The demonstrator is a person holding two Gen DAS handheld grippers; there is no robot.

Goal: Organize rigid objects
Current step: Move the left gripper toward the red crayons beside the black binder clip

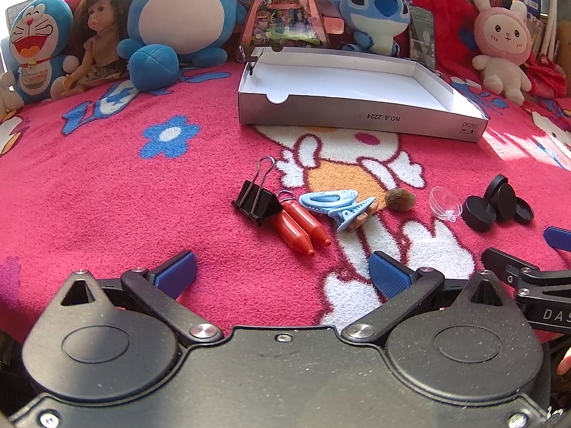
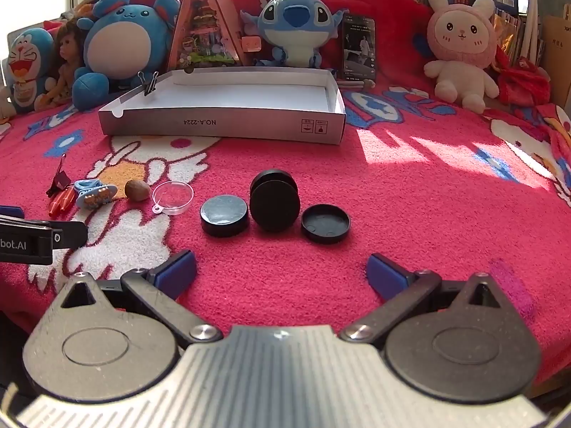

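On the pink blanket lie a black binder clip (image 1: 257, 200), two red whistles (image 1: 301, 229), a blue hair clip (image 1: 337, 204), a walnut (image 1: 399, 199), a clear round lid (image 1: 445, 202) and several black round lids and tins (image 1: 496, 202). My left gripper (image 1: 282, 275) is open and empty, just short of the whistles. My right gripper (image 2: 281, 274) is open and empty, just short of the black tins (image 2: 274, 201), with one black tin (image 2: 224, 215) left and a black lid (image 2: 325, 223) right. An open white box (image 2: 228, 126) stands behind; it also shows in the left wrist view (image 1: 357, 116).
Plush toys, a doll (image 1: 96, 35), a triangular display case (image 1: 283, 10) and a phone (image 2: 359, 47) line the back behind the box. A binder clip (image 2: 149, 82) is clipped on the box's left wall. Bookshelves stand at the back right.
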